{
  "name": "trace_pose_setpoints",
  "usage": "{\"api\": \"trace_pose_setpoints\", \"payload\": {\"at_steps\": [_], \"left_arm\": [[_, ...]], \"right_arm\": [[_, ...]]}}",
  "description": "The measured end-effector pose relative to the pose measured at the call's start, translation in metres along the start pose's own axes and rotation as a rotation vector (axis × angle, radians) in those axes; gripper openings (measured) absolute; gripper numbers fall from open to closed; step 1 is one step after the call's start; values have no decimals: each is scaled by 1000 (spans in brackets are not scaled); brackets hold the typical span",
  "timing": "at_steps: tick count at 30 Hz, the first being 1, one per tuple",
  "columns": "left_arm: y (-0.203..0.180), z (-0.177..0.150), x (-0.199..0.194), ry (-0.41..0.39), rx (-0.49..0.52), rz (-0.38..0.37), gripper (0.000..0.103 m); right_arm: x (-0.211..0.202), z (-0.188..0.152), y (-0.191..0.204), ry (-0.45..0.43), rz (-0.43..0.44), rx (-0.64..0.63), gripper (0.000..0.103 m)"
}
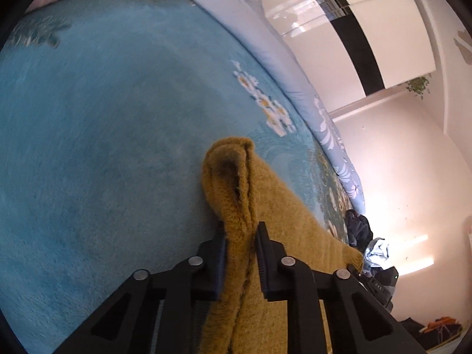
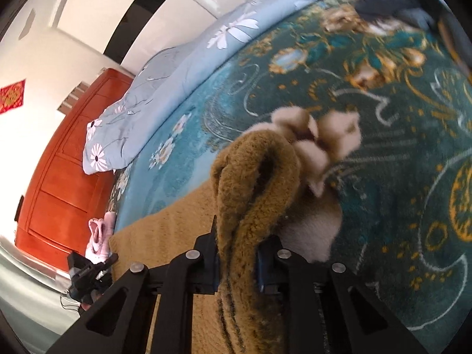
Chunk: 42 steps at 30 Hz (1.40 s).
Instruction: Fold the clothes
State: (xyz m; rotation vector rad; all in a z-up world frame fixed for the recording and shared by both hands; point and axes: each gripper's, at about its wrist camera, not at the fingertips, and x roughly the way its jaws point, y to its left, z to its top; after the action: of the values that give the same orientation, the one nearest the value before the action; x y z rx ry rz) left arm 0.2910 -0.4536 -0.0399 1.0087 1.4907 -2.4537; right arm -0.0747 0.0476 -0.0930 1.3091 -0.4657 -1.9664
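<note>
A fuzzy mustard-brown garment (image 1: pixel 283 236) lies stretched over a blue-green patterned bed cover (image 1: pixel 103 132). My left gripper (image 1: pixel 240 230) is shut on a bunched fold of the garment's edge, held above the cover. My right gripper (image 2: pixel 242 236) is shut on another bunched fold of the same garment (image 2: pixel 250 183); a cream fluffy trim (image 2: pixel 321 135) sticks out beyond the fold. The garment spans between both grippers, and the other gripper (image 2: pixel 88 274) shows at the lower left of the right wrist view.
A light blue floral quilt (image 2: pixel 153 88) lies along the far side of the bed. Dark clothes (image 1: pixel 358 230) are piled at the bed's end. A pink garment (image 2: pixel 100 233) lies near an orange wooden door (image 2: pixel 65 177). White wardrobe panels (image 1: pixel 339 29) stand behind.
</note>
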Motion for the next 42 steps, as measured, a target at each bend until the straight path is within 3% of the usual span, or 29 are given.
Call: {"api": "trace_pose_setpoints", "payload": {"at_steps": [4, 7, 9, 12, 16, 20, 22, 25, 27, 30, 35, 39, 42], "left_arm": [[-26, 17, -11, -36, 87, -21, 17], [-56, 32, -16, -80, 200, 2, 17], [-62, 42, -8, -80, 211, 33, 17], [-53, 55, 15, -69, 235, 93, 17], [-27, 57, 56, 47, 236, 230, 18], [-15, 58, 46, 61, 183, 189, 25], [-16, 56, 35, 51, 181, 204, 26], [-23, 39, 9, 0, 204, 249, 27], [-37, 21, -5, -28, 258, 242, 31], [-66, -15, -12, -38, 360, 193, 41], [-114, -72, 27, 66, 447, 72, 45], [-138, -117, 72, 198, 485, 72, 45], [-144, -144, 90, 234, 517, 113, 47]], "right_arm": [[-10, 15, 22, -48, 20, -54, 18], [-17, 26, 40, -92, 34, -122, 18], [-12, 35, 41, -100, 3, -133, 18], [11, 44, 25, -58, -56, -105, 18], [34, 39, -4, -2, -98, -38, 18], [32, 35, -13, 9, -82, -12, 23], [22, 31, -11, 5, -102, -12, 23], [-1, 19, -7, -24, -123, -28, 26], [-15, 4, -13, -36, -116, -14, 33], [-29, -24, -31, -35, -69, 78, 35], [-39, -70, -55, -66, 95, 251, 44], [-34, -91, -48, -71, 159, 282, 44], [-26, -99, -35, -69, 155, 259, 45]]}}
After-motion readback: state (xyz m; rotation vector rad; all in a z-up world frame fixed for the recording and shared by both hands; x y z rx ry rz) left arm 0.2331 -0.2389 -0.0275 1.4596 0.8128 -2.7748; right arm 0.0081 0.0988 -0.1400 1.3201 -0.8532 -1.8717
